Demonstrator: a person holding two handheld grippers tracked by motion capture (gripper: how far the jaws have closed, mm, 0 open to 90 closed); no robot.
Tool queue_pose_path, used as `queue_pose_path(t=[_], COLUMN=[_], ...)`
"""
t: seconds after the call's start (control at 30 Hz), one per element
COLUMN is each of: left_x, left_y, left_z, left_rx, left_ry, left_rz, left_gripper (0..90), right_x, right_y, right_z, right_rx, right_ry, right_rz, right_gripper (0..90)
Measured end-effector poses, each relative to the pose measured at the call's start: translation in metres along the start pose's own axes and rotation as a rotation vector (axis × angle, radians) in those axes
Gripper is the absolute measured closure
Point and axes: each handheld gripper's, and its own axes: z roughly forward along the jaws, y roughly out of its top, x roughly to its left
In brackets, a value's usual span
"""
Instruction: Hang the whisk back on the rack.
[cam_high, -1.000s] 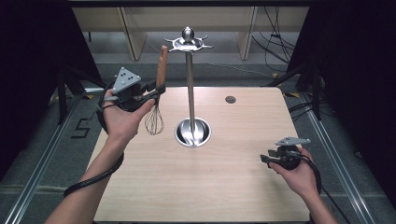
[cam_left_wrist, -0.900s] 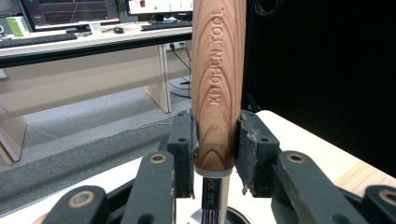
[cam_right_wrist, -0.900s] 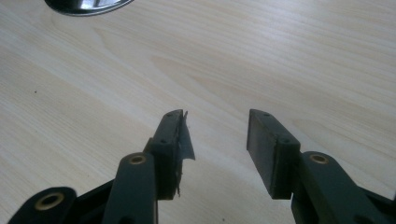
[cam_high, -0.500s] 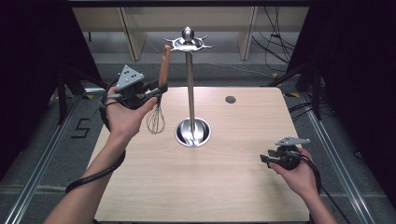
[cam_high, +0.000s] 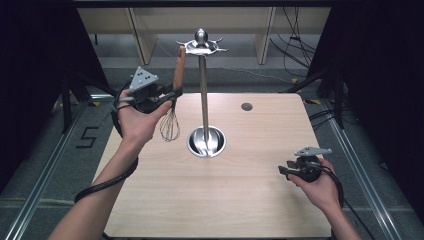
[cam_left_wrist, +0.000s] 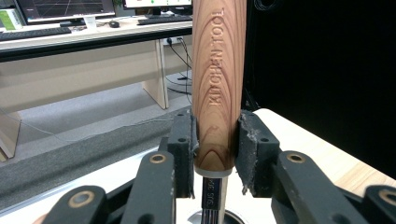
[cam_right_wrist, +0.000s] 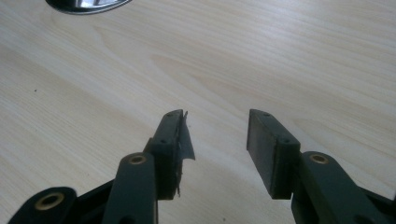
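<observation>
I'm looking down my right tool: its two black jaws stand apart with nothing between them, over pale wood-grain tabletop. A torn pad edge sticks off one jaw. The shiny metal base peeks in, well apart.

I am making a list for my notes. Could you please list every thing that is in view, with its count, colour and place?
whisk: one, wooden handle with steel wires, held upright at the table's left, handle top near the rack's hooks
utensil rack: one, shiny steel pole on a round base, centre of the table
table: one, light wood
round hole cover: one, dark, far right part of the table
desk with monitors and keyboards: one, beige, in the background of the left gripper view
left gripper: one, black, jaws shut on the whisk handle
right gripper: one, black, jaws open, low over the table's right
</observation>
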Motion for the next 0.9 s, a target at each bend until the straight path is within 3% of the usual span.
queue_pose_path(t=[0.2,0.23,0.3,0.47,0.9], left_x=[-0.001,-0.002,-0.002,-0.003,-0.002], left_y=[0.0,0.0,-0.001,-0.002,-0.006], left_z=[0.005,0.006,0.008,0.01,0.013], left_rx=[-0.001,-0.003,-0.004,-0.003,0.0], left_ry=[-0.009,-0.009,-0.012,-0.013,-0.018], left_rz=[-0.007,-0.011,-0.01,-0.017,-0.018], left_gripper=[68.0,68.0,68.0,67.9,67.8], right_x=[0.0,-0.002,0.0,0.0,0.001], right_y=[0.0,-0.001,0.0,0.0,0.0], right_z=[0.0,0.001,0.0,0.001,0.001], right_rx=[-0.001,-0.01,-0.001,-0.003,-0.006], right_ry=[0.001,-0.002,0.002,0.01,0.007], right_rz=[-0.001,-0.025,0.0,0.007,0.001], right_gripper=[57.3,57.3,57.3,57.3,57.1])
